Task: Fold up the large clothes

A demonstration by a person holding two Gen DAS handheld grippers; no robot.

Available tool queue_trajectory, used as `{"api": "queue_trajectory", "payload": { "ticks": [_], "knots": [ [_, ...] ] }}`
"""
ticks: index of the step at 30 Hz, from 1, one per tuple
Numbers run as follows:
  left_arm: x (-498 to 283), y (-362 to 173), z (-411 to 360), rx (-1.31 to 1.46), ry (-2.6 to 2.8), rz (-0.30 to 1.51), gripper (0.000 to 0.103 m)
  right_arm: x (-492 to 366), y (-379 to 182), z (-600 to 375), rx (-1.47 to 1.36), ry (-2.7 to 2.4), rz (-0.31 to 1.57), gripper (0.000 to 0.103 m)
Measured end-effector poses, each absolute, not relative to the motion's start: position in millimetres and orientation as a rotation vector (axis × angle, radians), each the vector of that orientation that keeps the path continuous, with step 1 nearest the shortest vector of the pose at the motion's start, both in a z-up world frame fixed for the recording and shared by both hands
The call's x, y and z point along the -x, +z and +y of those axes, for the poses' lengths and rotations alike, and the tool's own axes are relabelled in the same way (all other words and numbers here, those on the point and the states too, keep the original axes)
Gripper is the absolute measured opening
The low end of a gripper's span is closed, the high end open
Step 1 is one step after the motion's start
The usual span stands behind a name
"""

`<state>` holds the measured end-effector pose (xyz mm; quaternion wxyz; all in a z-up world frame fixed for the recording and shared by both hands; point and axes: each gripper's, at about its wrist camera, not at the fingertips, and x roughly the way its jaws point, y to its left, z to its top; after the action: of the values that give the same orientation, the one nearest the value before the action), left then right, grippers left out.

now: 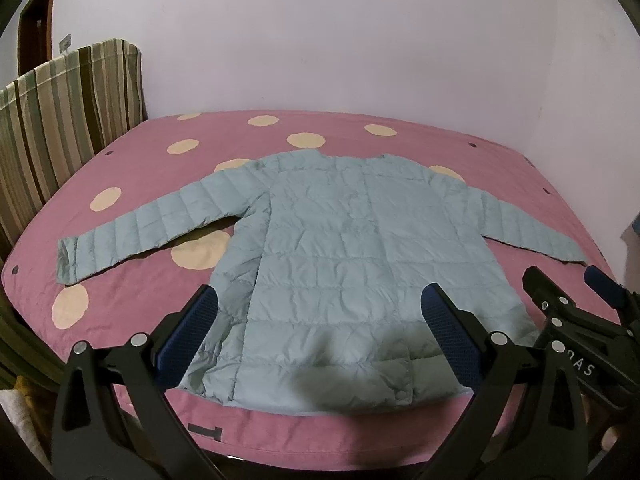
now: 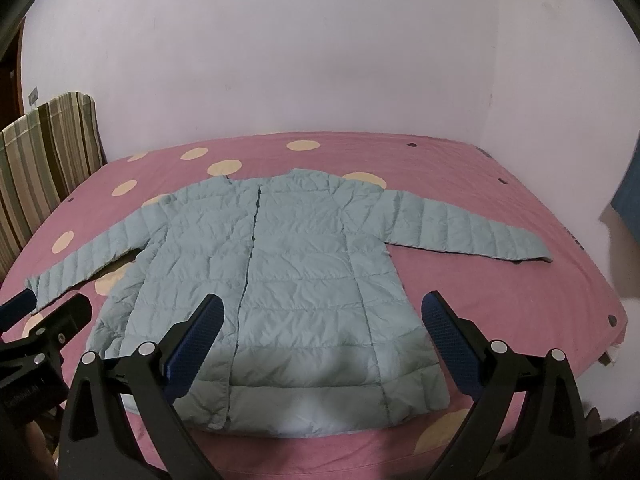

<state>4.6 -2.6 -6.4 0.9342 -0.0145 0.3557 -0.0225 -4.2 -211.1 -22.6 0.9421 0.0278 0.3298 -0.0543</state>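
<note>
A light blue quilted jacket [image 1: 340, 248] [image 2: 288, 280] lies flat on the pink bed, collar toward the far wall, hem toward me, both sleeves spread out to the sides. My left gripper [image 1: 320, 304] hovers open above the hem, its blue-padded fingers [image 1: 192, 332] wide apart and holding nothing. My right gripper [image 2: 324, 312] is likewise open over the hem with empty blue pads [image 2: 448, 336]. In the left wrist view the right gripper [image 1: 568, 284] shows at the right edge; in the right wrist view the left gripper [image 2: 44, 308] shows at the left edge.
The bed [image 1: 152, 292] [image 2: 500, 292] has a pink cover with cream dots. A striped cushion or headboard [image 1: 68, 120] [image 2: 44, 160] stands at the left. Pale walls rise behind and to the right. A blue object [image 2: 628, 196] sits at the right edge.
</note>
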Motion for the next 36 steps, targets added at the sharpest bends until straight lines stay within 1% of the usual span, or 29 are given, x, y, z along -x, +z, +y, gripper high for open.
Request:
{"api": "queue_trajectory", "payload": {
  "ticks": [36],
  "knots": [
    [-7.1,-10.5,-1.8,0.048,-0.063,0.755,0.101,2.6,-23.9,-210.0,-0.068,-0.109,0.672,0.098]
  ]
}}
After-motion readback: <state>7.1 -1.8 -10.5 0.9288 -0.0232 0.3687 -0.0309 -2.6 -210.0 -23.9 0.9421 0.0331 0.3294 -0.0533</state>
